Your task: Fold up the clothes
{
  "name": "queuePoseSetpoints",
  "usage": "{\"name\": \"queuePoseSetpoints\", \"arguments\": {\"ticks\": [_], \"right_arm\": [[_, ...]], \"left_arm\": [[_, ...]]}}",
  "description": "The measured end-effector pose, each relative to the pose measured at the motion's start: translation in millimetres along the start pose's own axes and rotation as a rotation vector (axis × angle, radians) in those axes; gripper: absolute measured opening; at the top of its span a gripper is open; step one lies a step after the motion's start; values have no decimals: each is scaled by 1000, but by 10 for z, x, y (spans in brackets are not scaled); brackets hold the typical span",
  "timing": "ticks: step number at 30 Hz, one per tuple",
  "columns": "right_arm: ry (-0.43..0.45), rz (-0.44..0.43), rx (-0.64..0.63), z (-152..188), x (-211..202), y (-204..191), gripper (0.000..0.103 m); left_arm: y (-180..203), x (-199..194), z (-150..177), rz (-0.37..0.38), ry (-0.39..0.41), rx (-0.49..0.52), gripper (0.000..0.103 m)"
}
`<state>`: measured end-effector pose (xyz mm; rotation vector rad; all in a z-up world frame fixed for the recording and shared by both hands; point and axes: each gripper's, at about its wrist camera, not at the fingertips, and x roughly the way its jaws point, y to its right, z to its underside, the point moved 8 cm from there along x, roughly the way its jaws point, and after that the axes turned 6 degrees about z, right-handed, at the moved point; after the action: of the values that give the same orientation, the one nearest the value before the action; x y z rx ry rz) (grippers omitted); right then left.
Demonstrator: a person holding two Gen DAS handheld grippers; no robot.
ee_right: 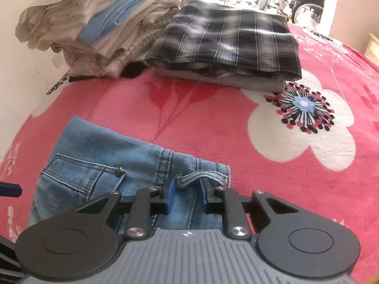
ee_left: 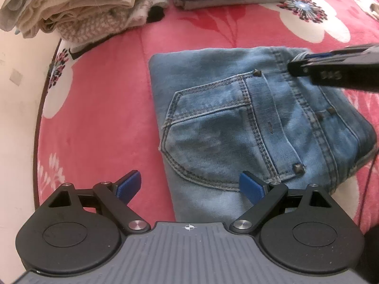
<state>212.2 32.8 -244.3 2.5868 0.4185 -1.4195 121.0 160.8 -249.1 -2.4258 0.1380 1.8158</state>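
Folded light-blue jeans (ee_left: 236,123) lie on the pink flowered blanket, back pocket facing up. My left gripper (ee_left: 189,187) is open, its blue pads spread wide over the near edge of the jeans. In the right wrist view the jeans (ee_right: 94,165) lie at lower left. My right gripper (ee_right: 187,189) stands partly open at the waistband, its blue pads on either side of a belt loop (ee_right: 199,176), with a gap showing. The right gripper also shows in the left wrist view (ee_left: 296,66) at the jeans' far right corner.
A folded dark plaid shirt on grey clothes (ee_right: 227,40) sits at the back. A heap of white, cream and light-blue clothes (ee_right: 99,23) stands at the back left by the wall. The blanket (ee_right: 236,142) has white flower prints.
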Motion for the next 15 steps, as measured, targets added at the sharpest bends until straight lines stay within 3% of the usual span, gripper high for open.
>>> {"name": "queuePoseSetpoints", "arguments": {"ticks": [6, 10, 14, 15], "right_arm": [[18, -37, 29, -5, -25, 44, 22], [74, -88, 54, 3, -284, 99, 25], [185, -211, -31, 141, -753, 27, 27], [179, -241, -57, 229, -807, -1, 27]], "left_arm": [[25, 0, 12, -6, -4, 16, 91], [39, -2, 18, -14, 0, 47, 91], [15, 1, 19, -6, 0, 39, 92], [7, 4, 19, -3, 0, 36, 92]]}}
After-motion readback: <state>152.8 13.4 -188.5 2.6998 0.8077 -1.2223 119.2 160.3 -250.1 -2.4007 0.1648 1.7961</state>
